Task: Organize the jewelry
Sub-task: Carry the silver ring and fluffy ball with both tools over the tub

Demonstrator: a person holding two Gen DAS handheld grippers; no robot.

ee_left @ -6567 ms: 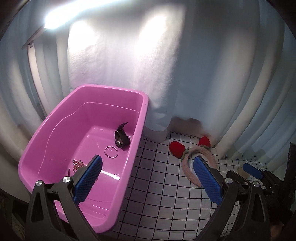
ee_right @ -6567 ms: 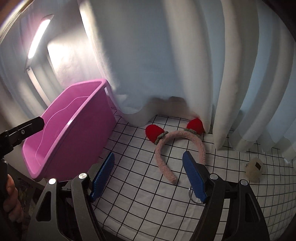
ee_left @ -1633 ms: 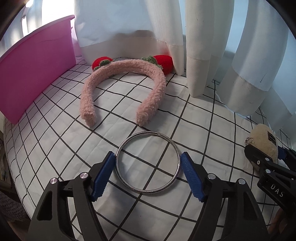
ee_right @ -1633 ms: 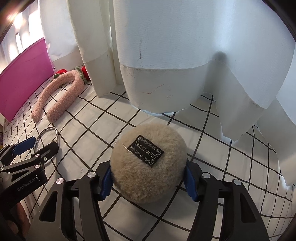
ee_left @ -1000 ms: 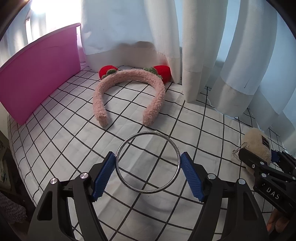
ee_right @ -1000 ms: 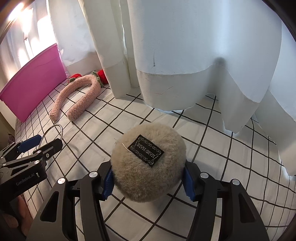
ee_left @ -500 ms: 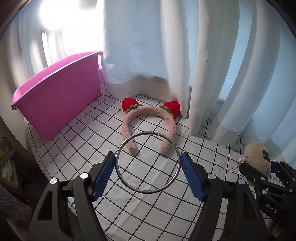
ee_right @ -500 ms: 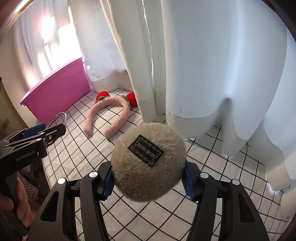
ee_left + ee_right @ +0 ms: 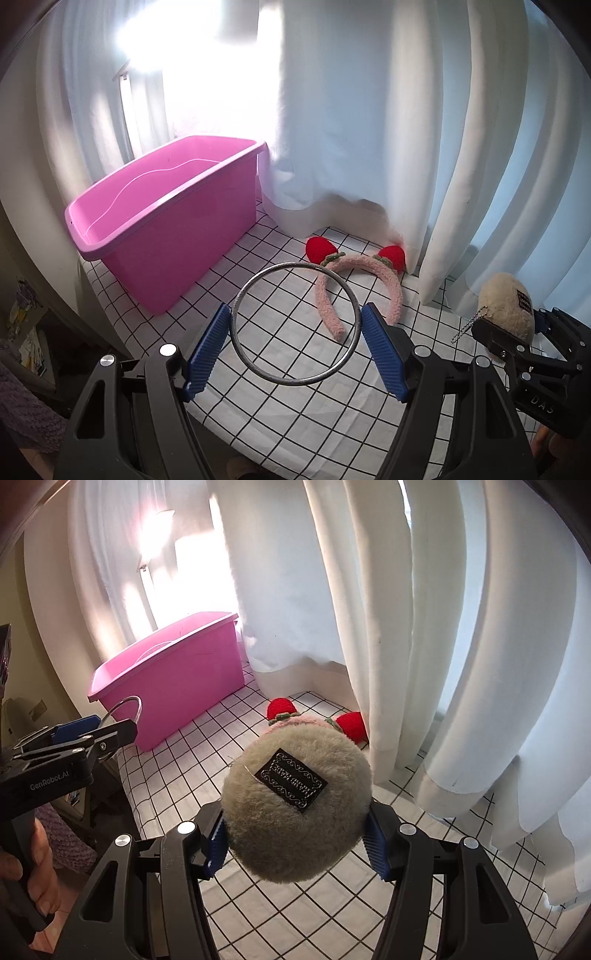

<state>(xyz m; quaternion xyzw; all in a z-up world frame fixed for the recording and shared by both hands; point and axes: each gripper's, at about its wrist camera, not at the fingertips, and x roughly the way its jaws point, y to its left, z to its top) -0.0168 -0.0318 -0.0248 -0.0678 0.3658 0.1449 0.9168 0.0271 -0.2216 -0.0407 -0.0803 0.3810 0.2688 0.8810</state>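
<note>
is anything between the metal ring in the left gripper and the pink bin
Nothing visible. The metal ring is held clear of the cloth, and only bare checked cloth lies between it and the open pink bin.

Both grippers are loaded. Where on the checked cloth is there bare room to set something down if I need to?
The widest bare patch of checked cloth lies between the pink bin and the fuzzy headband, running toward the near edge. Another shows right of the headband, below the curtain hems. Around the headband and against the curtain it is crowded.

black claw (image 9: pixel 295 350), ribbed blue pads (image 9: pixel 207 347)
</note>
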